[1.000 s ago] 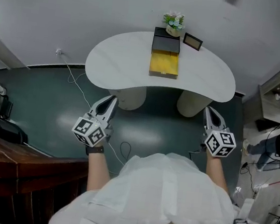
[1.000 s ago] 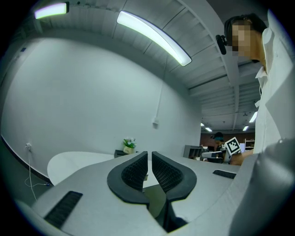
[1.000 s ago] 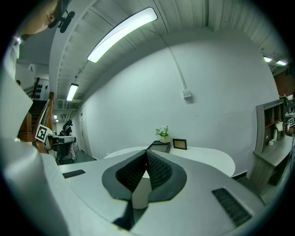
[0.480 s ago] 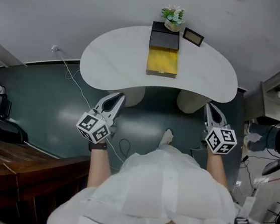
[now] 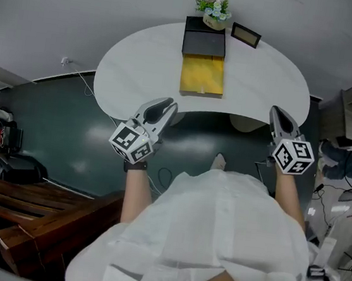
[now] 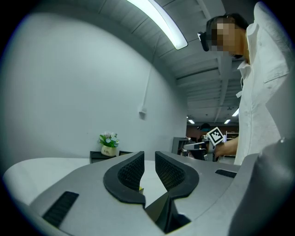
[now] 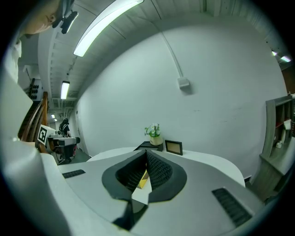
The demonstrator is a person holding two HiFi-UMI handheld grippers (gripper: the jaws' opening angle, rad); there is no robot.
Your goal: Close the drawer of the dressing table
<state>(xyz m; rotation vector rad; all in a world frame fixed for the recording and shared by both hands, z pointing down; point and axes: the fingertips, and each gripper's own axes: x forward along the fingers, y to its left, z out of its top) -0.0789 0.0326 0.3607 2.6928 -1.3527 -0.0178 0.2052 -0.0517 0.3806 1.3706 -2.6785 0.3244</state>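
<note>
Probably light and stiff, so push flat on the front edge of the yellow-lined open drawer (image 5: 202, 76), with left gripper (image 6: 148, 159) jaws just parted narrowly on nothing, right gripper (image 7: 146, 156) jaws together.

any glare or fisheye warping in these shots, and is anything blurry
Head view: even, dim light, a soft sheen on the dark floor, the dressing table sharp. Left gripper view: strong fisheye with black corners, and the ceiling light strip blows out. Right gripper view: same dark rim, another blown-out ceiling tube; the flower pot looks sharp.
</note>
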